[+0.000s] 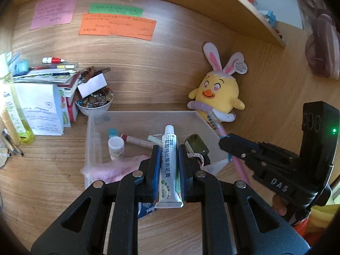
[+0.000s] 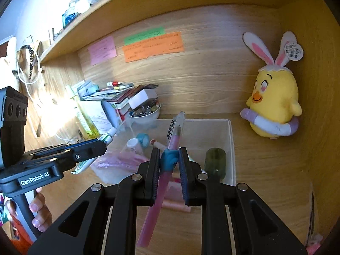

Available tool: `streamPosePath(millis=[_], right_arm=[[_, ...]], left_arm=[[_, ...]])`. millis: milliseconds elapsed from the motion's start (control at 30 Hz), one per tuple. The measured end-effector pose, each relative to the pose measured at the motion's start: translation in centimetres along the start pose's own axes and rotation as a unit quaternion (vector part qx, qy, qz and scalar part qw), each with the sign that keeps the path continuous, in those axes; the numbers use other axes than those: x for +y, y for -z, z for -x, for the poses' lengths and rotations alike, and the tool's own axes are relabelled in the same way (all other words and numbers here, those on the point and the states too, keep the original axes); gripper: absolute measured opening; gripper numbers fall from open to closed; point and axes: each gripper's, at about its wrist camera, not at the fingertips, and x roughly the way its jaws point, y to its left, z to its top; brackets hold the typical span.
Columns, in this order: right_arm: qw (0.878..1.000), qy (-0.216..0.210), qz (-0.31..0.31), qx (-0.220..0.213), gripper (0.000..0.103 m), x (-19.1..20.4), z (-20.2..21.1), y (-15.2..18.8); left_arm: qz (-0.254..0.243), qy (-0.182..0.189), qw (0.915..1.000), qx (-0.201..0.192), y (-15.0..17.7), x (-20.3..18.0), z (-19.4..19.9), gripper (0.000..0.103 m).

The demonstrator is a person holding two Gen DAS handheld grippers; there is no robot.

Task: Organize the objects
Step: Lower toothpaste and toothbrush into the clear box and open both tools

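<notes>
My left gripper (image 1: 169, 153) is shut on a white ointment tube (image 1: 169, 165) with green print, held over the near part of a clear plastic bin (image 1: 93, 140). My right gripper (image 2: 169, 155) is shut on a pink pen (image 2: 161, 191) with a blue grip and clear cap, also over the bin (image 2: 230, 140). In the bin lie a small white bottle (image 1: 115, 147), a lip-balm stick (image 1: 136, 141), a dark green bottle (image 1: 195, 145) and a pink cloth (image 1: 114, 170). The right gripper (image 1: 223, 143) with the pen shows in the left wrist view; the left gripper (image 2: 102, 146) shows in the right wrist view.
A yellow chick plush (image 1: 218, 93) stands right of the bin against the back wall. A white bowl of trinkets (image 1: 94, 104), a stack of books and papers (image 1: 46, 78) and a yellow-green bottle (image 1: 12, 106) crowd the left. Coloured notes (image 1: 116, 26) hang on the wall under a shelf.
</notes>
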Motion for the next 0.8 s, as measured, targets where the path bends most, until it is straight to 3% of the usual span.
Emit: streamPosePath(millis=[167,367,700,800], right_arm=[[1.000,0.000,0.001,0.031,0.016,-0.5,-2.7,0.2],[0.998,0.003,-0.009,0.055,0.016,-1.1,-4.6,0.7],[0.998,0.013,-0.003,0.062,0.016,-0.9,-4.5,1.0],[0.999,0.009,0.003,0.053,0.022,-0.6,-3.2,0.9]], left_arm=[[-0.029,-0.026,0.9991,0.018,-0.3,-0.8,-3.2,0.015],[-0.036,-0.018,0.9983,0.043,-0.3,-1.1,-5.7,0.015],[-0.043,-0.012,0.9983,0.038,-0.1,-1.6,-4.8,0.017],[-0.043,-0.014,0.9985,0.029,0.0,-1.8,-3.6,0.026]])
